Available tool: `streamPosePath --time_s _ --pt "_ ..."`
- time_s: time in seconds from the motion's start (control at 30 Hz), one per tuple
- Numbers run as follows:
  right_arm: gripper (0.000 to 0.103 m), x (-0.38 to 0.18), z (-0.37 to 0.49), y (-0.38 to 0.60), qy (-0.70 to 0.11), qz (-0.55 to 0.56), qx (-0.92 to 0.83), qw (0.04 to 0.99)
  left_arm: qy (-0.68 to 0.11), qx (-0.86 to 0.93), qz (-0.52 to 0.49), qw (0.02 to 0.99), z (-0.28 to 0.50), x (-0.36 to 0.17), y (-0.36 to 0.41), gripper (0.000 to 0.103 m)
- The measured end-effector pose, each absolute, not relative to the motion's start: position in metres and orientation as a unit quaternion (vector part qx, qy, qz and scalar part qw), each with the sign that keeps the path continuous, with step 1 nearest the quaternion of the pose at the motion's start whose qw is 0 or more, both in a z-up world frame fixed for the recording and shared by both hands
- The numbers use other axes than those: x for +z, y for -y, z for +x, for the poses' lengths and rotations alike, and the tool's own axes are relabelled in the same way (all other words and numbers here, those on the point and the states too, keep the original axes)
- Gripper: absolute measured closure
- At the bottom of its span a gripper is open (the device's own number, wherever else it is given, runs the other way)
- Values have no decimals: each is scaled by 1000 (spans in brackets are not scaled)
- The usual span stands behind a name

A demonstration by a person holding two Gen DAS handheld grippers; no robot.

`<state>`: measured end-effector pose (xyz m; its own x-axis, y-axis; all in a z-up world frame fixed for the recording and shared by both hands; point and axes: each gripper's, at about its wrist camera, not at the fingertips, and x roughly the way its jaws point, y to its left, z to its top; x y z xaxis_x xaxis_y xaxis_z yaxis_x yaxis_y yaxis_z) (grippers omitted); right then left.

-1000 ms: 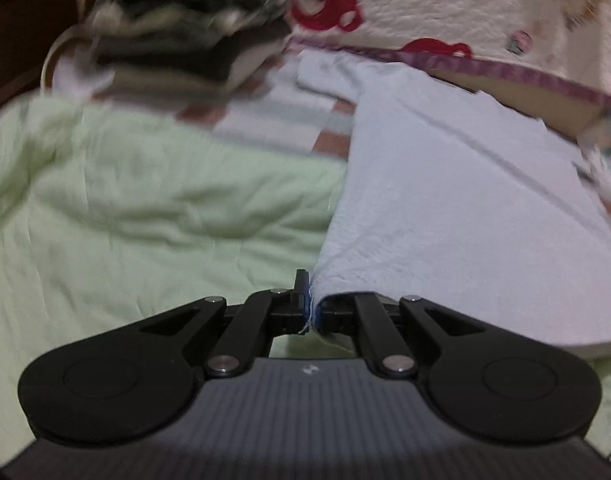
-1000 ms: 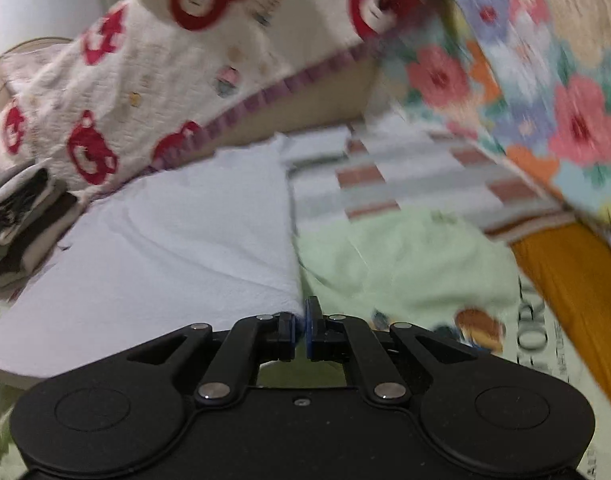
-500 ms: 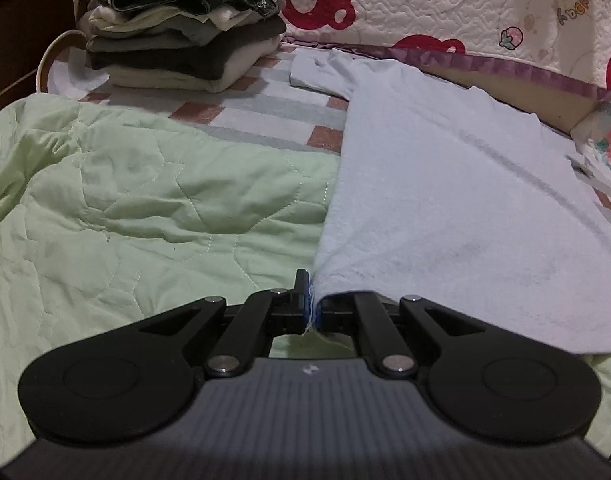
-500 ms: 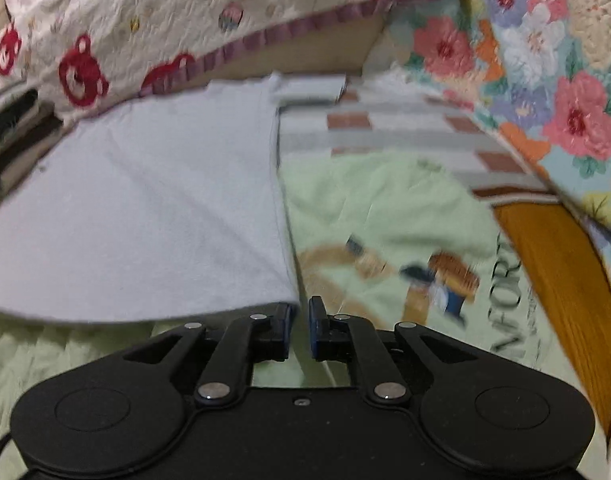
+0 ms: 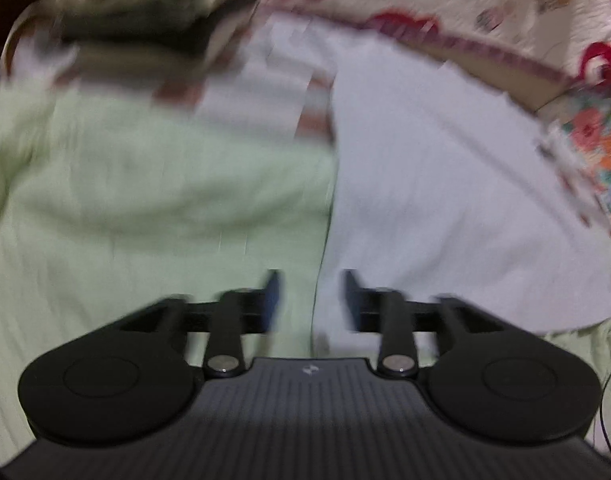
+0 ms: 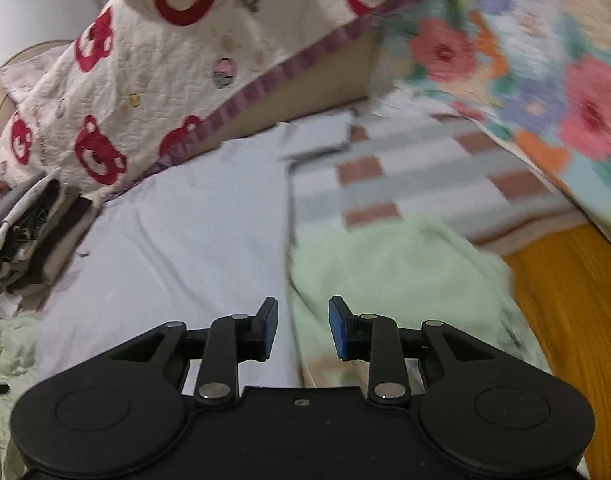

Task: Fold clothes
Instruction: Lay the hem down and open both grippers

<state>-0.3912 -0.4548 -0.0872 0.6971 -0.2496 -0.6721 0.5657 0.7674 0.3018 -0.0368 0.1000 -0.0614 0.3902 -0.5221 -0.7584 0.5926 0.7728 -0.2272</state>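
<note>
White garment (image 5: 445, 184) lies flat; left claw (image 5: 310, 300) and right claw (image 6: 301, 326) both released

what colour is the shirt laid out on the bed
Pale lavender-white shirt, plain; clearest in the right wrist view.

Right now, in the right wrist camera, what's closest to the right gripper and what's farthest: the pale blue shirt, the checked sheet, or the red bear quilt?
1. Pale blue shirt: nearest, its edge lies just ahead of the right gripper, to the left.
2. Checked sheet: farther, ahead and to the right.
3. Red bear quilt: farthest, draped at the back, upper left.
</note>
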Motion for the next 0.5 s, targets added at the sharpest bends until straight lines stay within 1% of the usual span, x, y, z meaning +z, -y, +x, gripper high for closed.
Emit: streamPosePath --time_s 0.07,0.1,0.17,0.3,0.4,0.5 --pt "60 -83 -375 471 -306 262 -220 888 -424 -369 31 827 -13 -55 -83 47" --pt "60 -80 -367 479 -302 267 -215 889 -430 -388 28 815 5 -58 -71 46" --pt "60 -83 -345 499 -302 280 -204 888 -449 -399 30 799 40 -73 -40 46" --pt "60 -113 -285 541 -335 300 -183 874 -481 -394 52 782 105 -109 17 46" --pt "60 -128 -257 556 -354 296 -195 865 -485 -390 58 780 131 -124 43 46" --pt "57 -139 -247 565 -351 307 -198 862 -492 -398 23 774 145 -130 52 46"
